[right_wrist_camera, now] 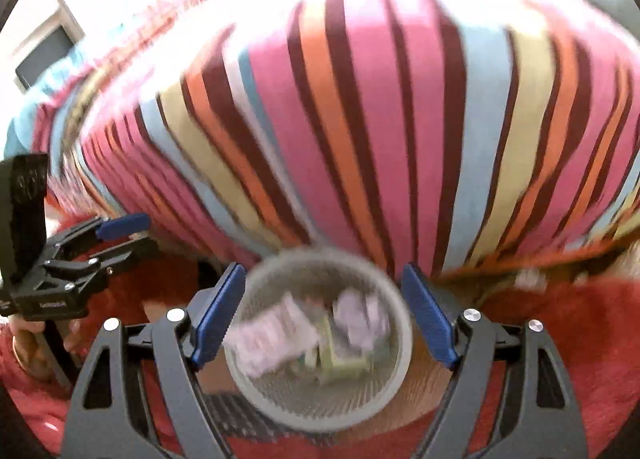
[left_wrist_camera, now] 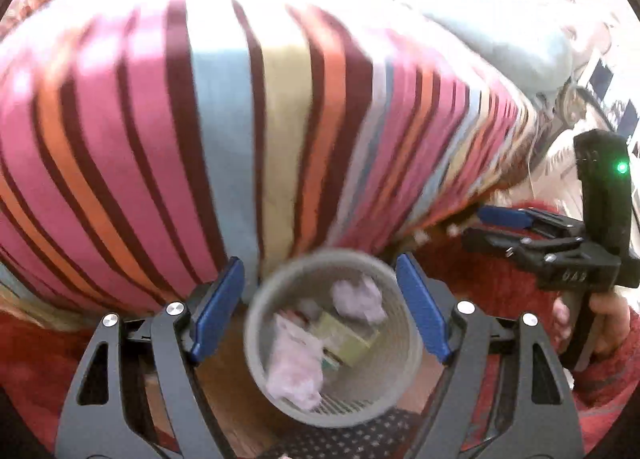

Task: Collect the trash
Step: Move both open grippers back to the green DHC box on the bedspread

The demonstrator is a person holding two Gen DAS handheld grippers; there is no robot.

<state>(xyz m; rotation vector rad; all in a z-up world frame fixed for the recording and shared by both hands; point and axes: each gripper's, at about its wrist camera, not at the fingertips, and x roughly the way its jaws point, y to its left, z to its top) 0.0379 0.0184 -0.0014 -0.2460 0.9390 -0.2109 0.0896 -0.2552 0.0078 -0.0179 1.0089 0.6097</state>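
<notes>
A grey mesh waste bin stands on the floor below both grippers; it also shows in the right wrist view. It holds crumpled pale paper, a plastic wrapper and a greenish carton. My left gripper hangs open and empty above the bin. My right gripper is also open and empty above it. The right gripper shows at the right edge of the left wrist view, and the left gripper at the left edge of the right wrist view. Both views are blurred.
A bed with a striped pink, orange, blue and maroon cover fills the view just behind the bin. A red rug lies on the floor. A pale blue pillow lies on the bed at the far right.
</notes>
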